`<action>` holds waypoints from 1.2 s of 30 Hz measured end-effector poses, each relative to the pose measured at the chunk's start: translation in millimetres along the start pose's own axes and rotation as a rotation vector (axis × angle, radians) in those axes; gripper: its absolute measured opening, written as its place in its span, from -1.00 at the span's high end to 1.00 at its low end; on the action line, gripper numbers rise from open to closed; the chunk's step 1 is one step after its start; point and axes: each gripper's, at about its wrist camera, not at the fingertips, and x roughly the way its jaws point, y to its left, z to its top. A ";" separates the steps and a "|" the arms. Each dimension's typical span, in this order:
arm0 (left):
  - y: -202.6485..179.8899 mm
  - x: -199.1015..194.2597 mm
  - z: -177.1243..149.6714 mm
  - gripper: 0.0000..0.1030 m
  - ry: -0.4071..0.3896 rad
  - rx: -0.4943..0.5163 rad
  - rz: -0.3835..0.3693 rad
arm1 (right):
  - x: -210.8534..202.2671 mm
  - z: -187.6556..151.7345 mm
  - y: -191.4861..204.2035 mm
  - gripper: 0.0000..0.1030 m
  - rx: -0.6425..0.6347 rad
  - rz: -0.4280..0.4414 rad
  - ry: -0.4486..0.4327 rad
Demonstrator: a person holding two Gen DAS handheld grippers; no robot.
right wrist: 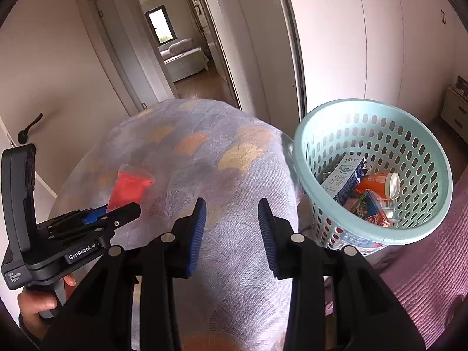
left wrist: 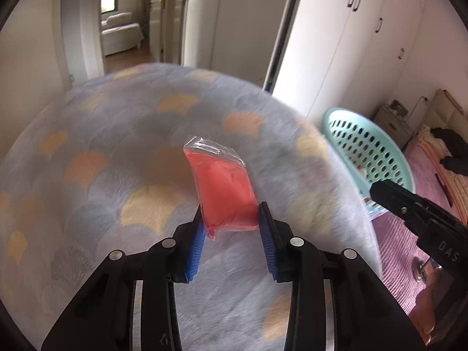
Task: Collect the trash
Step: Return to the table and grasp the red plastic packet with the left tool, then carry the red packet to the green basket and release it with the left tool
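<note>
Left gripper (left wrist: 231,222) pads close on the near end of a red packet (left wrist: 223,193) lying mid-blanket (left wrist: 117,146): pickup step. Right gripper (right wrist: 232,219) hangs part open, empty; next, carry the packet to the basket (right wrist: 304,158) at the blanket's right edge.

left gripper (left wrist: 231,228) clamped, right gripper (right wrist: 232,222) spread

Patterned blanket (left wrist: 117,152) nr white wardrobe (left wrist: 365,44), doorway (right wrist: 181,49).

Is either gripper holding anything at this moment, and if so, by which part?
The left gripper holds the red packet by its near bottom end, pinched between the blue pads. The right gripper is open and holds nothing.
</note>
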 end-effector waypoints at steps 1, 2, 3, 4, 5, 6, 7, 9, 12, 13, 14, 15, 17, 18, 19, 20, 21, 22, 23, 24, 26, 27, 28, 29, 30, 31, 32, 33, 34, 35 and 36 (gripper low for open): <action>-4.1 -4.4 3.8 0.34 -0.015 0.004 -0.016 | -4.7 2.5 -3.7 0.35 0.008 -0.007 -0.012; -9.7 -9.3 8.7 0.35 -0.032 0.009 -0.039 | -11.1 5.6 -9.0 0.35 0.019 -0.015 -0.029; -15.7 -14.1 14.3 0.35 -0.047 0.017 -0.058 | -16.1 8.3 -13.7 0.35 0.028 -0.022 -0.042; -20.6 -18.1 18.8 0.35 -0.060 0.026 -0.069 | -21.3 10.8 -18.4 0.35 0.036 -0.032 -0.058; -28.9 -22.7 25.2 0.35 -0.079 0.042 -0.082 | -27.5 13.9 -23.5 0.35 0.046 -0.048 -0.075; -36.5 -25.5 30.9 0.35 -0.094 0.057 -0.093 | -33.9 17.3 -29.2 0.35 0.057 -0.065 -0.093; -44.4 -26.8 36.2 0.35 -0.101 0.067 -0.104 | -39.0 20.1 -34.3 0.35 0.066 -0.079 -0.108; -62.4 -26.9 48.1 0.35 -0.107 0.094 -0.144 | -49.1 26.3 -46.0 0.35 0.090 -0.105 -0.137; -90.2 -22.4 61.8 0.35 -0.117 0.141 -0.178 | -60.4 34.9 -64.7 0.35 0.124 -0.145 -0.170; -99.2 -19.5 65.3 0.35 -0.117 0.156 -0.187 | -63.3 37.4 -71.7 0.35 0.138 -0.161 -0.179; -109.7 -16.2 69.6 0.35 -0.115 0.173 -0.199 | -65.0 39.8 -78.6 0.35 0.153 -0.177 -0.185; -120.8 -11.9 72.5 0.35 -0.113 0.188 -0.209 | -65.4 41.5 -85.1 0.35 0.167 -0.193 -0.187; -135.3 -4.8 75.4 0.35 -0.106 0.210 -0.226 | -64.5 44.3 -100.4 0.35 0.201 -0.233 -0.180; -145.8 2.5 78.6 0.35 -0.093 0.223 -0.239 | -63.3 44.6 -106.3 0.35 0.217 -0.252 -0.174; -152.3 8.8 79.9 0.35 -0.082 0.229 -0.250 | -62.1 44.6 -114.2 0.35 0.238 -0.271 -0.165; -159.7 16.3 81.6 0.35 -0.066 0.234 -0.265 | -61.4 43.2 -119.5 0.35 0.255 -0.281 -0.158; -164.2 22.5 81.9 0.35 -0.054 0.240 -0.276 | -59.8 42.4 -126.3 0.35 0.274 -0.290 -0.149; -171.2 30.2 82.6 0.35 -0.036 0.249 -0.289 | -59.2 41.1 -130.3 0.35 0.287 -0.299 -0.143; -178.1 37.8 83.0 0.35 -0.021 0.260 -0.295 | -57.0 40.7 -136.0 0.35 0.299 -0.309 -0.136; -183.4 44.9 82.7 0.35 -0.010 0.271 -0.295 | -54.7 39.1 -140.0 0.35 0.308 -0.319 -0.129; -189.8 59.6 81.1 0.35 0.017 0.288 -0.303 | -51.5 37.9 -145.8 0.35 0.325 -0.334 -0.118; -195.0 68.0 81.1 0.34 0.032 0.288 -0.305 | -50.1 37.2 -148.5 0.35 0.331 -0.338 -0.113; -196.2 74.4 81.1 0.33 0.038 0.288 -0.304 | -48.0 37.5 -150.7 0.35 0.337 -0.345 -0.110; -200.6 80.9 80.7 0.27 0.041 0.302 -0.308 | -46.6 36.9 -153.1 0.34 0.346 -0.359 -0.106; -203.6 85.1 80.0 0.16 0.036 0.327 -0.308 | -43.9 35.3 -153.1 0.34 0.355 -0.365 -0.099; -206.2 88.9 77.7 -0.14 0.021 0.356 -0.283 | -41.7 33.7 -154.4 0.34 0.364 -0.359 -0.091; -205.9 92.2 74.1 -0.42 0.002 0.371 -0.242 | -40.4 31.5 -155.1 0.34 0.368 -0.353 -0.085; -203.2 93.9 71.9 -0.48 -0.006 0.372 -0.233 | -39.4 30.1 -156.5 0.34 0.368 -0.357 -0.082; -199.2 94.3 71.2 -0.49 -0.003 0.365 -0.249 | -38.5 29.4 -156.0 0.32 0.364 -0.368 -0.081; -194.2 94.8 70.8 -0.49 0.006 0.350 -0.274 | -38.2 28.5 -154.7 0.21 0.359 -0.380 -0.083; -191.3 93.5 71.4 -0.49 0.008 0.337 -0.283 | -38.1 27.1 -155.2 0.10 0.357 -0.382 -0.087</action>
